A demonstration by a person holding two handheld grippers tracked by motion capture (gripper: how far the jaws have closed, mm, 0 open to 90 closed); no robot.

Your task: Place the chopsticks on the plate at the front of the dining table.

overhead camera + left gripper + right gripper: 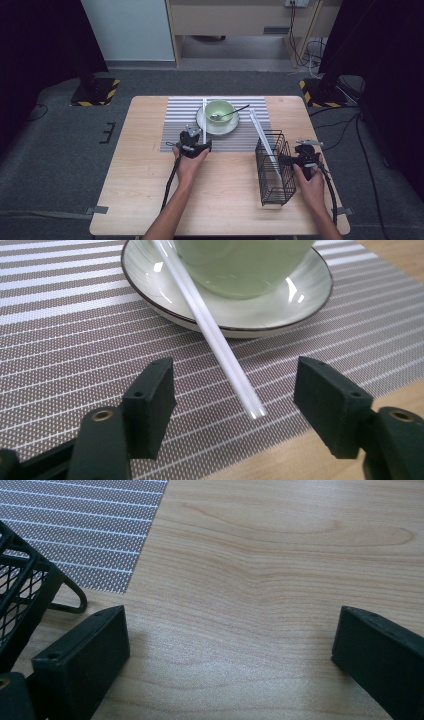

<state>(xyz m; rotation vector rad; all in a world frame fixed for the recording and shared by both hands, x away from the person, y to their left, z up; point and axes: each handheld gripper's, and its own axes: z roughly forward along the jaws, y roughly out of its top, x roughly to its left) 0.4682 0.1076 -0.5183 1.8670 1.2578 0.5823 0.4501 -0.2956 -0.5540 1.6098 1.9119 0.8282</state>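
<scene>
Left claw [235, 405] gaping around the near tip of a white stick [215, 337]; right claw [230, 655] spread wide over bare tabletop [280, 555].

Nearest, one black wire basket [274, 167] stands just beside the right claw, with a second white stick [265, 140] leaning in it. Farther on lies one striped mat [182, 117]. On it sits one saucer [300, 295] carrying one green bowl [220, 111] with one spoon [231, 113]. The first stick rests across the saucer's rim, its tip between the left jaws, untouched.
</scene>
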